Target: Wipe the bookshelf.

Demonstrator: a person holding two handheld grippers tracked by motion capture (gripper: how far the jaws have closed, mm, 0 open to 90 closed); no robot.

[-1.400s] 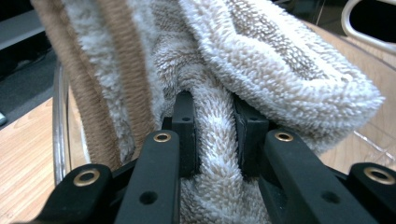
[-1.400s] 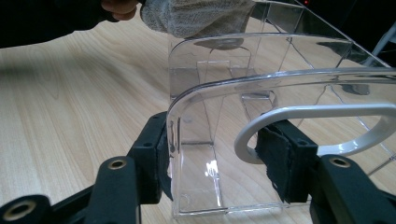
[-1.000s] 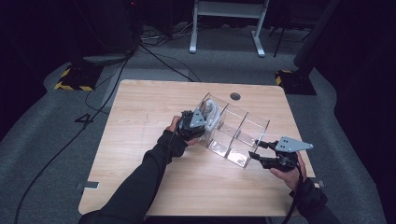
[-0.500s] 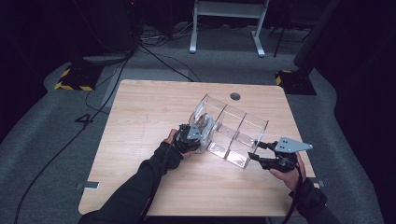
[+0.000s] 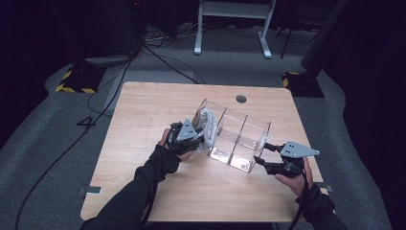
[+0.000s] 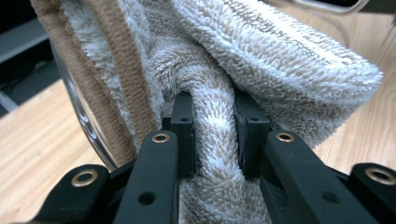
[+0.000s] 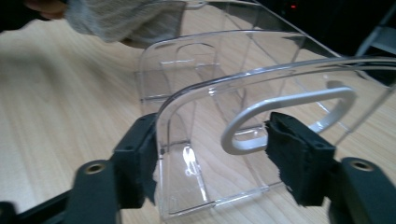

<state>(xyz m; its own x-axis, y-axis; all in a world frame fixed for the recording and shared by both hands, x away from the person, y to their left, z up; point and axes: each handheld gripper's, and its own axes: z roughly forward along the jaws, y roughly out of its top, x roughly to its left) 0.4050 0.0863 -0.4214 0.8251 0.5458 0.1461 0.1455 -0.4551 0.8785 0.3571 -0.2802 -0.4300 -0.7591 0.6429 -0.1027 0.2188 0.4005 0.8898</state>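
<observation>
The left gripper (image 5: 197, 135), forearm stretched up across the light wooden table (image 5: 143, 110), is clamped on a fluffy grey-white towel with a tan hem (image 6: 219, 79) at the left end of the clear acrylic three-compartment organiser (image 5: 239, 139), partly inside its end compartment. The other two compartments hold nothing. The right gripper (image 5: 261, 153), level at the right end wall, has just been opening its jaws; they straddle that wall, one pad (image 7: 299, 154) clear of it.

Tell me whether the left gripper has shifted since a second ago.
Yes. The left gripper, shut on the towel, has drawn back from the clear organizer toward the table's near edge and left, pulling the towel partly out.
</observation>
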